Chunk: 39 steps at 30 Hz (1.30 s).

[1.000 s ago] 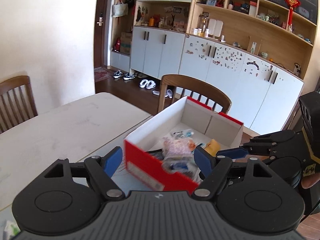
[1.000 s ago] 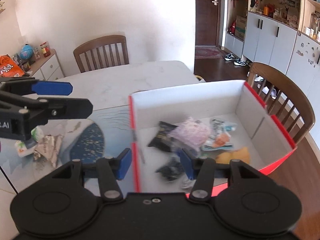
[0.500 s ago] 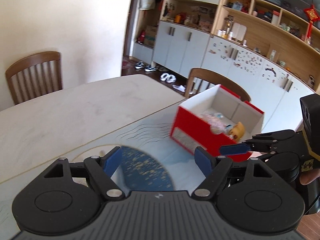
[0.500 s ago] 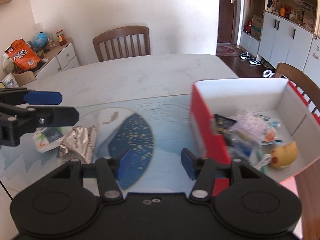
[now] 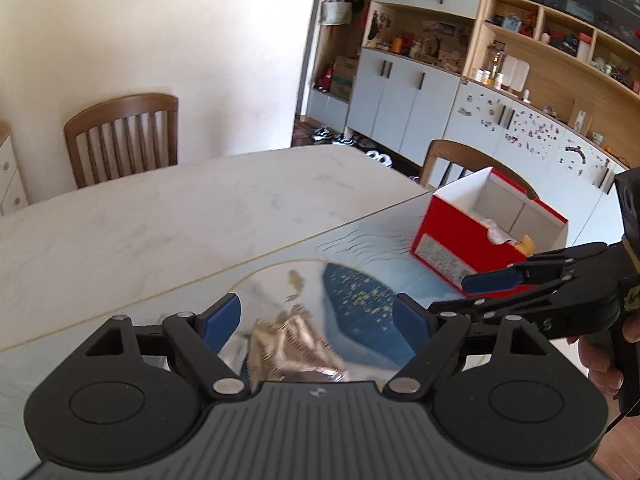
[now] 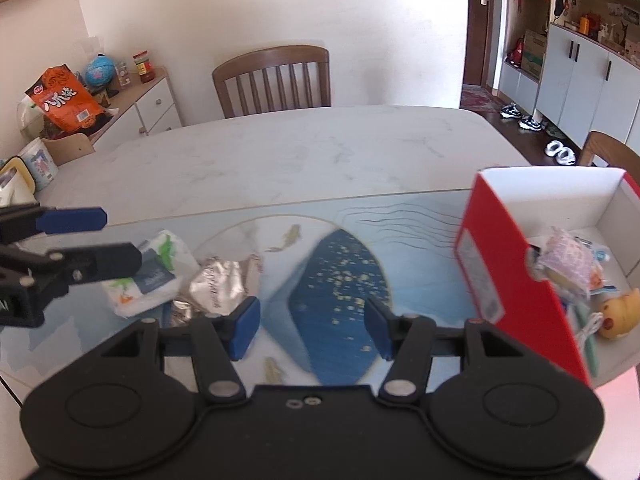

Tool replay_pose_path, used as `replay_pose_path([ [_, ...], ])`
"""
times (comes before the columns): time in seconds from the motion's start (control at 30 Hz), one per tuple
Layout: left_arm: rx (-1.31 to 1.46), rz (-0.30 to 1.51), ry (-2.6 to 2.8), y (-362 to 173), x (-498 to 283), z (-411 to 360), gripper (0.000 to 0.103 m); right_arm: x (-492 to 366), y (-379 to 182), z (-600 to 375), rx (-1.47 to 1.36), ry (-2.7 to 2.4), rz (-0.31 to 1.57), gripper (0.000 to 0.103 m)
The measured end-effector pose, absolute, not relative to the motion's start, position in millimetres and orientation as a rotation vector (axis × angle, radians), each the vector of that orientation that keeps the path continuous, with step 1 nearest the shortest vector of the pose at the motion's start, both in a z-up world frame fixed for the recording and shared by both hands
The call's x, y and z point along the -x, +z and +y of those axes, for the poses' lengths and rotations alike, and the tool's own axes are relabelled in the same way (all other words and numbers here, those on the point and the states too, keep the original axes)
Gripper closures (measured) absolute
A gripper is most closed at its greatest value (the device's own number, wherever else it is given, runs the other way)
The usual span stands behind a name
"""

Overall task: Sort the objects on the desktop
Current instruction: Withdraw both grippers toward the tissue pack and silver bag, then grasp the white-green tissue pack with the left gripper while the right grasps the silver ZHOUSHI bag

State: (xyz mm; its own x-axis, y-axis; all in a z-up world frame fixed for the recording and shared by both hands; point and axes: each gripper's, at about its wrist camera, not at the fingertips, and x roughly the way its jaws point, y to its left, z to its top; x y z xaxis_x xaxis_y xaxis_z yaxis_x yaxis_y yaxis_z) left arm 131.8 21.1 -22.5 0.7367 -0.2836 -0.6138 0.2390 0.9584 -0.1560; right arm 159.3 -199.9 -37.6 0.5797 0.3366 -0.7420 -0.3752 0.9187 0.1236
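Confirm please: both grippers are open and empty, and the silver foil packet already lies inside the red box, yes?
Not quite. The silver foil packet lies on the mat, outside the red box, as the right wrist view shows. The left gripper and the right gripper are open and empty.

table bears mat, box, packets.

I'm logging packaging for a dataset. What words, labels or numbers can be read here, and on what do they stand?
"八尔球", roughly: large white characters on the orange bag on the sideboard; the reading is uncertain.
White label on the red box: print too blurred to read.
Tissue pack: dark label, too small to read.
Foil packet: faint print, unreadable.
Jar and tin: unreadable.
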Motion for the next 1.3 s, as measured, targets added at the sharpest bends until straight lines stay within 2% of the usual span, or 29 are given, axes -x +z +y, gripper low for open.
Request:
replay_pose_path([
  [0.1, 0.055, 0.699, -0.252, -33.1, -125.3, 33.6, 0.018, -158.6, -35.5, -186.5, 0.045, 0.426, 0.842, 0.034],
  [0.2, 0.067, 0.716, -0.233, -44.4, -119.6, 48.8, 0.015, -162.1, -37.8, -173.7, 0.034, 0.437, 0.851, 0.029],
  [0.33, 0.077, 0.731, -0.219, -54.9, -120.9, 63.8, 0.000, -169.0, -46.1, -157.9, 0.034, 0.433, 0.873, 0.027],
  [0.87, 0.072, 0.809, -0.214, -99.0, -159.0, 103.7, 0.000, -196.2, -78.8, -105.7, 0.055, 0.398, 0.945, 0.024],
  [1.3, 0.030, 0.854, -0.237, -135.1, -178.3, 102.7, 0.000, -220.9, -115.9, -79.9, 0.044, 0.377, 1.032, 0.023],
])
